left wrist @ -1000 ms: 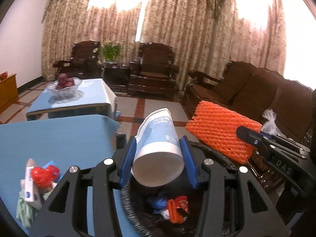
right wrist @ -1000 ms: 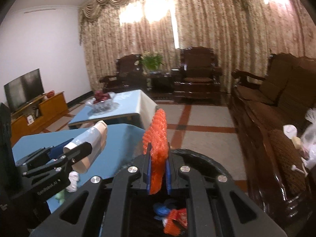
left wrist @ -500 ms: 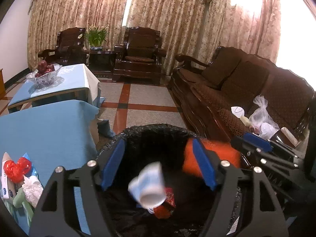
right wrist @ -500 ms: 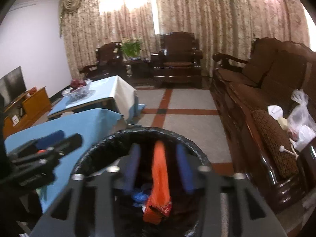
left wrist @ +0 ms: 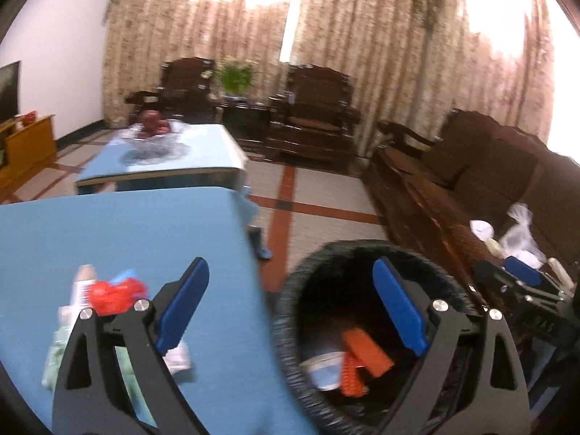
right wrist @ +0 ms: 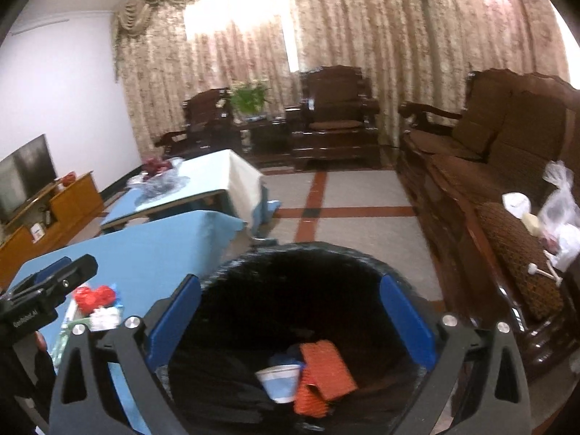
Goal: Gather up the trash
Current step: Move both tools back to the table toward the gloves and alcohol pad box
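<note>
Black-lined bin point(right wrist: 362, 257) half hidden by opening, empty right gripper point(right wrist: 290, 322), left gripper point(left wrist: 290, 304) opening empty, table litter point(left wrist: 108, 297) blurred.

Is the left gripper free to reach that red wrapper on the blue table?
Probably yes. The left gripper is empty, jaws opening, and the red wrapper lies uncovered atop the pile on the table, nothing between them.

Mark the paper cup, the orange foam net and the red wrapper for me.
paper cup point(right wrist: 281, 380): right wrist view, on its blue side, lying in the bin.
orange foam net point(right wrist: 324, 371): right wrist view, on its flat upper face, beside the cup.
red wrapper point(left wrist: 112, 295): left wrist view, on its crumpled middle, on the blue tablecloth.
</note>
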Demonstrator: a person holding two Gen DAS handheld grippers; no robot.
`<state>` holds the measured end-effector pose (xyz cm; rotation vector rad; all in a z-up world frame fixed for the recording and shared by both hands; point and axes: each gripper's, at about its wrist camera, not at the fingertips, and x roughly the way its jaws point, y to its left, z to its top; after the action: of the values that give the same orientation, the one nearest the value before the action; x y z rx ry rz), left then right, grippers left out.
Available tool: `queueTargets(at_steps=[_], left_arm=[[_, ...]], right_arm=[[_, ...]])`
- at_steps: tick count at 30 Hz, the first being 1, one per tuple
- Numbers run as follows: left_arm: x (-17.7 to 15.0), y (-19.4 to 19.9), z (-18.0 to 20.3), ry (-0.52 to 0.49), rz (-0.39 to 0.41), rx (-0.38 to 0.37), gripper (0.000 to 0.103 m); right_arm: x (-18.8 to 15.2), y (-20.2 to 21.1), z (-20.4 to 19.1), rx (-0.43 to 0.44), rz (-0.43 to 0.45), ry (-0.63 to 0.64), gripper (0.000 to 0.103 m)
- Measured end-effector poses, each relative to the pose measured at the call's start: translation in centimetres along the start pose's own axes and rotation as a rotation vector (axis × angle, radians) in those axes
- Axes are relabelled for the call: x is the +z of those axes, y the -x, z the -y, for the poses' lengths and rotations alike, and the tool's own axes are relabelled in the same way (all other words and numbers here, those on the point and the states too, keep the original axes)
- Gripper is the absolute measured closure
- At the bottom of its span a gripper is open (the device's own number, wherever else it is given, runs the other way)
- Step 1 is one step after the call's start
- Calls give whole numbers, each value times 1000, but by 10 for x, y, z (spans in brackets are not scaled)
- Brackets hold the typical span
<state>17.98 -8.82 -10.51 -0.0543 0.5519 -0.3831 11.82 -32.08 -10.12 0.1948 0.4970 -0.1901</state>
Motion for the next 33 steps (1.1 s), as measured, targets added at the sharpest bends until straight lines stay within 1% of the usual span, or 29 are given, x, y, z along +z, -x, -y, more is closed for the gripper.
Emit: queueTargets(at_steps=[10,14,18,20,23,25,26,28,31,33], left_arm=[[-11,68,-102,52,49,240,13],[-19,86,-134,67,49,319,13],[-32,98,-169,81,34,389,13],[-39,101,-183,94,23,412,13],[-51,100,-204,112,-4,441,14],[-57,96,-214,117,-23,450,18],[-61,93,-220,121,-35,451,18],[-67,87,-231,131,-57,452,20],[-74,79,-241,142,-79,440,20],[-78,69,-246,144,-101,432,21]], right_arm=[[-9,-14,-97,200,-6,98,6],[-19,-19,-137,269,-3,151,6],[-31,-26,-168,319,-12,183,6],[-39,-31,-182,339,-24,195,7],[-51,-39,-199,365,-48,202,13],[-59,-44,-209,377,-62,210,19],[-63,-45,-213,381,-68,214,20],[-72,-52,-224,394,-87,233,29],[-80,-61,-235,402,-114,257,37],[-86,-65,-239,405,-134,265,39]])
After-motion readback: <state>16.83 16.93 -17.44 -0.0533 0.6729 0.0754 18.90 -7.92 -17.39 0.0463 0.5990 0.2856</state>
